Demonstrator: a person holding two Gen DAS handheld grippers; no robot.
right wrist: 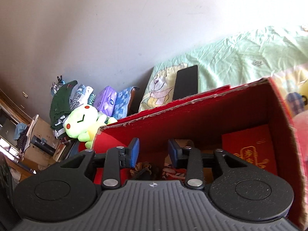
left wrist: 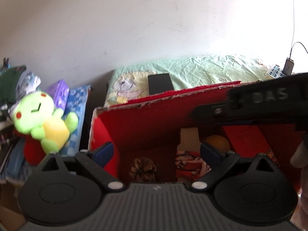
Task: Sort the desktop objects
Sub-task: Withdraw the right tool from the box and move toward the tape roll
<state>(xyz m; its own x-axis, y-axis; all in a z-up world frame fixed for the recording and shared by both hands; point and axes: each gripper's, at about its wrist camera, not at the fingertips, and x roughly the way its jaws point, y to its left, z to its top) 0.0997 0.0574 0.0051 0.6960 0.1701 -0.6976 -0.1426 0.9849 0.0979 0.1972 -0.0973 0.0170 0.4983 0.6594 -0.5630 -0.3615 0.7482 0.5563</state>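
**Both grippers: jaws apart, nothing held**

Left gripper [left wrist: 156, 151]: body fills the bottom of the left wrist frame, both blue-padded fingers visible at mid-height, spread wide, nothing between the pads. The right gripper's black body crosses the right edge of this frame, upper right, blurred.

Right gripper [right wrist: 154, 152]: body along the bottom of its own frame, tilted so the scene runs diagonally. Fingers [right wrist: 133, 152] sit centre-frame, parted with a narrower gap than the left's, nothing clamped.

Pale blur at the left wrist frame's lower right edge; can't tell what it is.
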